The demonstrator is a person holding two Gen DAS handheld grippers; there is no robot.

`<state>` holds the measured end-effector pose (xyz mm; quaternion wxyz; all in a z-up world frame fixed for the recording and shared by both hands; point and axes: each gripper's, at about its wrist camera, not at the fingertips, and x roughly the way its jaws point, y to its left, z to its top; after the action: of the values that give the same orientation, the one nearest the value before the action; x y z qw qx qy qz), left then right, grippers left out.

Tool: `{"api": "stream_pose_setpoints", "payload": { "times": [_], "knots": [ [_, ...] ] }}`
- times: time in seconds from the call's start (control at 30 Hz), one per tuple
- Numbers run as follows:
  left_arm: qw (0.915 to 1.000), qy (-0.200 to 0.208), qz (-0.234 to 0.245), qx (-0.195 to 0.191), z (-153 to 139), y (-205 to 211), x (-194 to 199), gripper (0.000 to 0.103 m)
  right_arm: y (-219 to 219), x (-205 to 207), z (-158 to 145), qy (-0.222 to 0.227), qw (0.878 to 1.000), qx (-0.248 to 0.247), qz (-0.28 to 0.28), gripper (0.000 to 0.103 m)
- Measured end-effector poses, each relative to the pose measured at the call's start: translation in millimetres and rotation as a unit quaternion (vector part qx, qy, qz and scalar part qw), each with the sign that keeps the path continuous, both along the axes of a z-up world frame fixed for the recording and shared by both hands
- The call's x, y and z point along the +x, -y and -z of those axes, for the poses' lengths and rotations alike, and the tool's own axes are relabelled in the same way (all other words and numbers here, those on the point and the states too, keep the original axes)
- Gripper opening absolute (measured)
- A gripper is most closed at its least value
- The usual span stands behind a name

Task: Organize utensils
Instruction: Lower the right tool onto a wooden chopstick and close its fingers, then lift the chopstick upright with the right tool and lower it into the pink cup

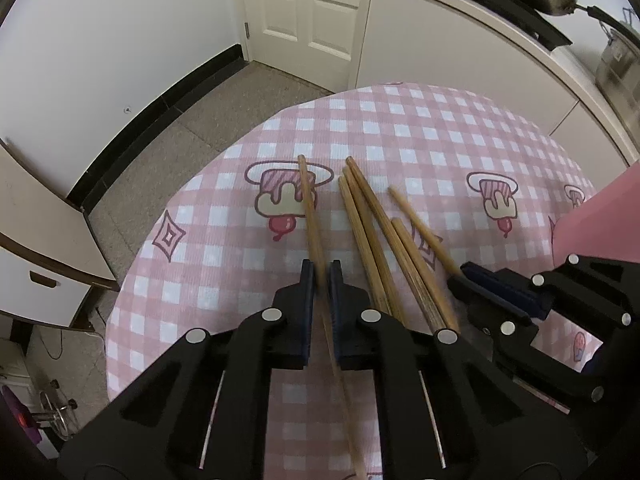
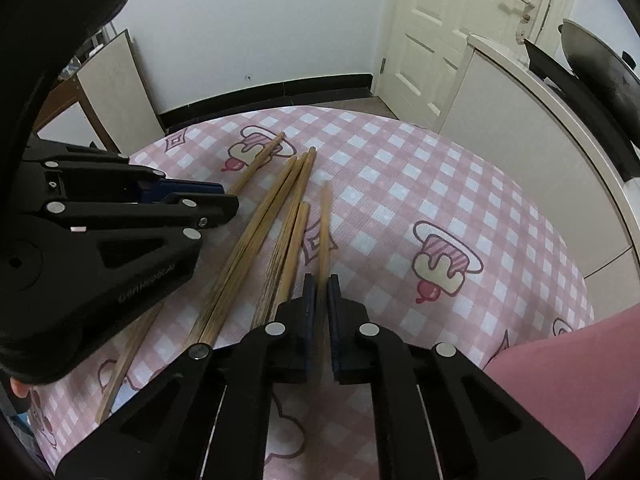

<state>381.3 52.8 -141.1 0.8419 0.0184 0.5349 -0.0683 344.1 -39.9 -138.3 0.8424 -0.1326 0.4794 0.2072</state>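
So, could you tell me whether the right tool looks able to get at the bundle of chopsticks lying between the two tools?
Probably not yet: the right tool is shut on a single chopstick. The bundle lies uncovered just beside it.

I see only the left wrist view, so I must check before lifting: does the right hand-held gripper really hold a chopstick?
Observer: Yes. In the right wrist view the right hand-held gripper is shut on the right chopstick, with a pad on each side.
Operator: My view cuts off my own chopstick at the bottom. Where does it end?
Observer: The left chopstick sticks out behind the left hand-held gripper, and its near end is over the tablecloth, close to the table's near edge.
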Motion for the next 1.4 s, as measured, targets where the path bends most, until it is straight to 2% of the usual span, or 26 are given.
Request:
{"api": "stream_pose_setpoints", "payload": {
  "times": [0.13,0.27,0.37,0.7,0.77,0.93,1.0,1.03,1.1,1.13,1.2,1.3,1.4],
  "knots": [
    [0.9994,0.006,-0.01,-0.033,-2.7,-7.3,-8.1,0.006,9.1,-10.9,-11.1,0.018,0.999,0.024,0.008,0.004],
    [0.9973,0.037,-0.006,-0.063,-21.9,-12.8,-30.0,0.006,19.5,-30.8,-36.6,0.052,0.997,0.056,0.009,0.004],
    [0.9925,0.08,0.008,-0.092,-50.9,-7.8,-52.2,0.006,26.5,-48.7,-58.4,0.084,0.993,0.078,0.008,0.004],
    [0.973,0.187,0.045,-0.127,-123.6,5.7,-122.2,0.006,42.6,-111.4,-120.5,0.185,0.977,0.109,0.001,0.004],
    [0.9686,0.203,0.053,-0.134,-132.4,12.6,-121.7,0.006,51.1,-119.8,-129.2,0.197,0.974,0.115,0.0,0.004],
    [0.9484,0.265,0.072,-0.158,-171.0,22.5,-149.9,0.006,72.1,-143.4,-162.6,0.247,0.96,0.134,0.008,0.004],
    [0.9382,0.297,0.077,-0.161,-183.8,29.9,-156.7,0.006,77.6,-153.9,-175.8,0.271,0.952,0.139,0.015,0.004],
    [0.9301,0.321,0.078,-0.16,-192.0,35.7,-161.4,0.006,83.2,-157.6,-183.5,0.29,0.947,0.138,0.021,0.004],
    [0.9215,0.34,0.081,-0.169,-198.8,41.4,-163.4,0.006,93.5,-156.6,-191.4,0.322,0.937,0.131,0.035,0.004],
    [0.9146,0.353,0.082,-0.179,-201.7,45.4,-164.8,0.006,97.2,-158.5,-196.3,0.34,0.931,0.13,0.043,0.004],
    [0.903,0.375,0.085,-0.192,-206.5,52.1,-165.1,0.006,108.2,-162.4,-202.4,0.362,0.921,0.132,0.059,0.004],
    [0.8847,0.397,0.08,-0.231,-208.8,58.7,-159.7,0.006,123.1,-163.1,-206.8,0.383,0.91,0.14,0.075,0.004],
    [0.8758,0.412,0.071,-0.241,-209.9,67.9,-155.6,0.006,130.3,-159.8,-207.4,0.408,0.899,0.133,0.091,0.004]
  ]
}}
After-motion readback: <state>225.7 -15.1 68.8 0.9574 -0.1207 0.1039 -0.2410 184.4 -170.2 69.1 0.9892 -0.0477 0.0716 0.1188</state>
